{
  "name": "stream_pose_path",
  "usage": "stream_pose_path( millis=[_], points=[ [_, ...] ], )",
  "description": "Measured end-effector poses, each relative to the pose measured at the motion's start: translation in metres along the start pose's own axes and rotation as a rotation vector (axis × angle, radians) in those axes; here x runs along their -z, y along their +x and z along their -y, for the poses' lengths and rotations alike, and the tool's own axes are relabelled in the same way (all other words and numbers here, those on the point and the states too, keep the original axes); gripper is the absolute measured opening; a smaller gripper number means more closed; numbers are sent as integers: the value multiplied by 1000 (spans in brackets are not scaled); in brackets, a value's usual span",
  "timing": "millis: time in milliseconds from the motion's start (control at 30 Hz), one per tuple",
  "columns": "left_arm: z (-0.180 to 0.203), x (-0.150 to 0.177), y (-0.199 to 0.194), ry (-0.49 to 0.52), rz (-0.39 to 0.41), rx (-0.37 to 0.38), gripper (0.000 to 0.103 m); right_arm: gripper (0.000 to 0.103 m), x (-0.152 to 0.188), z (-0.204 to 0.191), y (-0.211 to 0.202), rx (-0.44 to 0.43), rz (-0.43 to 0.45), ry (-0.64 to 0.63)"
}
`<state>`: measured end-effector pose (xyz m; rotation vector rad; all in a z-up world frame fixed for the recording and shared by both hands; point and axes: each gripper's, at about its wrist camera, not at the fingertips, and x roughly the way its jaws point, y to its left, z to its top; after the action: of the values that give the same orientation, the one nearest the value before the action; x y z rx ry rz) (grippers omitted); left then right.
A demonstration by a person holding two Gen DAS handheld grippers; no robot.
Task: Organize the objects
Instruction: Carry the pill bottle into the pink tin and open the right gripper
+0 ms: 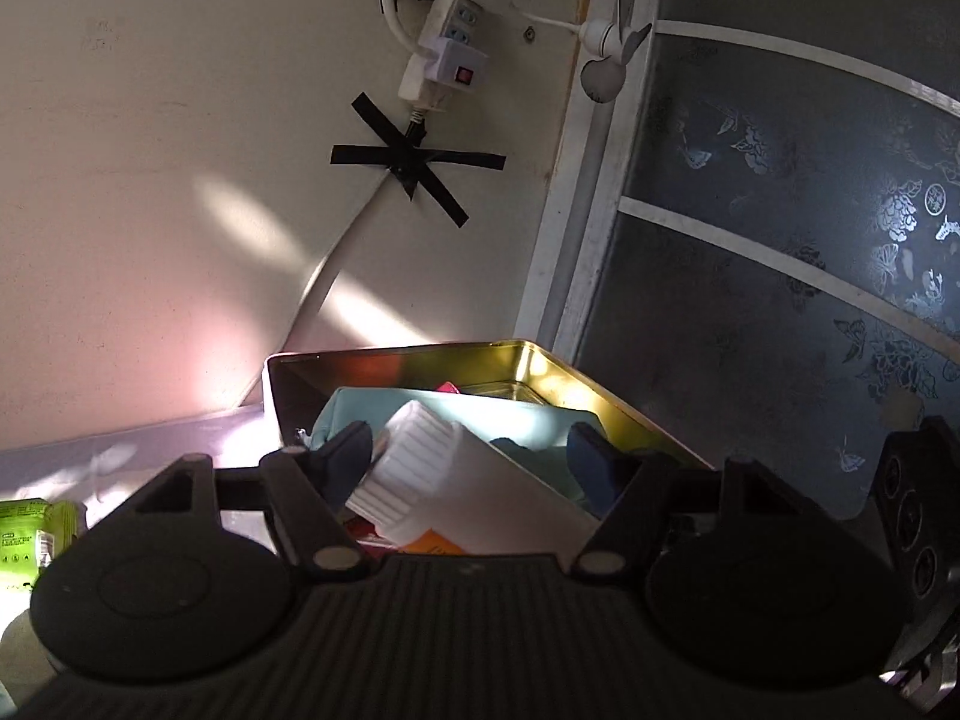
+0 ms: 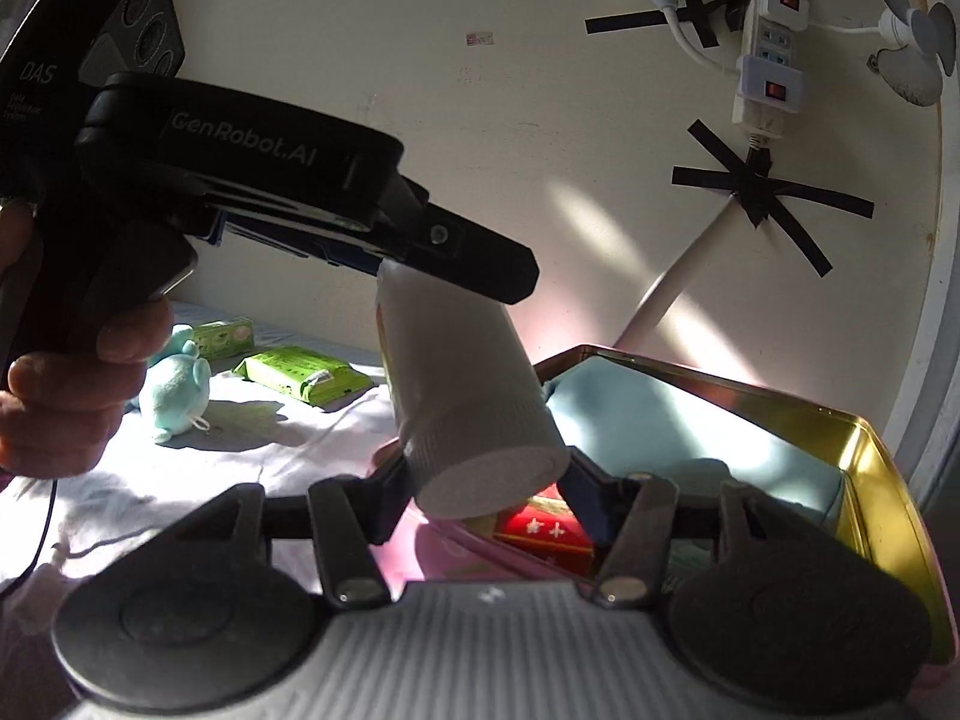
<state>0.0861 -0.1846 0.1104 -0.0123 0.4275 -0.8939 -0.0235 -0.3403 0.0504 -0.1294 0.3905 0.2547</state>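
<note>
Above the gold tin (image 2: 864,450), both the left gripper (image 1: 468,456) and right gripper (image 2: 486,480) clamp the white bottle (image 2: 468,396), seemingly handing it over for packing.

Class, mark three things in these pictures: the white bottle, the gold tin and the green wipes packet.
white bottle (image 2: 474,396), right wrist view, on its side wall.
gold tin (image 1: 528,363), left wrist view, on its far inner wall.
green wipes packet (image 2: 300,375), right wrist view, on its top face.

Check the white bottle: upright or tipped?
Tipped. The bottle leans with its ribbed cap lower, over the open tin. The left gripper holds its body.
</note>
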Motion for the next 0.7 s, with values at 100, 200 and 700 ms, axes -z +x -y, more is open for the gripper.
stream_pose_path(
  millis=[100,200,700],
  points=[
    [-3,1,26,-25,-34,-3,72,54,6,15,14,38,-34,2],
    [-4,4,42,-37,-64,-24,73,58,12,26,24,80,-43,34],
    [2,25,-4,29,-107,-342,74,61,19,30,-17,105,48,236]
  ],
)
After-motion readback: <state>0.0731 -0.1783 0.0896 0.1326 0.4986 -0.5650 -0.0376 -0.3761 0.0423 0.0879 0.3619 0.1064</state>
